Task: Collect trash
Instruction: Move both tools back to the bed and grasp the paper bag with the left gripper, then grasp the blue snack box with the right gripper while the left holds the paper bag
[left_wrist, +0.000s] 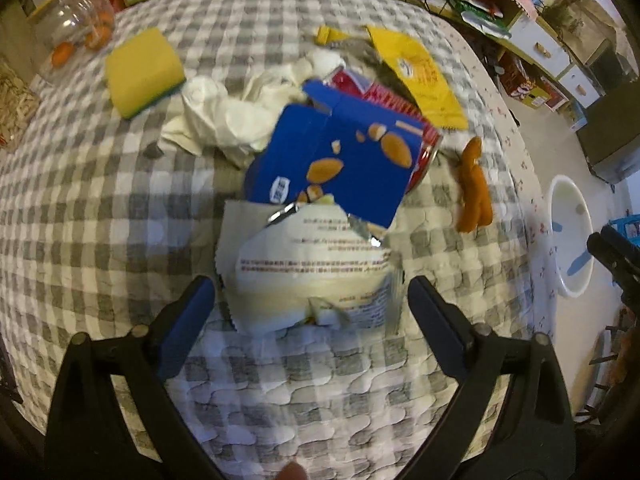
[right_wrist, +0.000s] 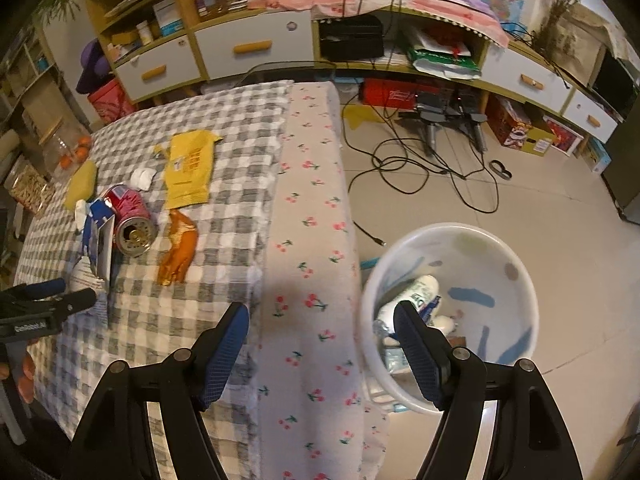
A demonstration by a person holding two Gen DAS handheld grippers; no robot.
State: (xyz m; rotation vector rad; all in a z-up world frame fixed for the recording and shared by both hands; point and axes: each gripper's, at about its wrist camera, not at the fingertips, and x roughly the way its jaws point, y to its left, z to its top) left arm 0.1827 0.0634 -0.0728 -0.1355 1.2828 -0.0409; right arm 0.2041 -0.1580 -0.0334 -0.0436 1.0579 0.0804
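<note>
Trash pile (left_wrist: 320,152) | left fingers (left_wrist: 192,312) spread above white wrapper (left_wrist: 320,264) (pointing steeply down), empty

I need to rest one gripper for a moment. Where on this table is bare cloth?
Free: the checked cloth left of the blue box, and the cherry-print strip along the edge. Crowded: around the red can and yellow pouch.

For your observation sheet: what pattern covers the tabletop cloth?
Grey and white checks on the cloth, clearest in the left wrist view.

A pale tiled floor (right_wrist: 520,216) strewn with cables (right_wrist: 400,168) is backed by a long white-drawered cabinet (right_wrist: 256,48).
</note>
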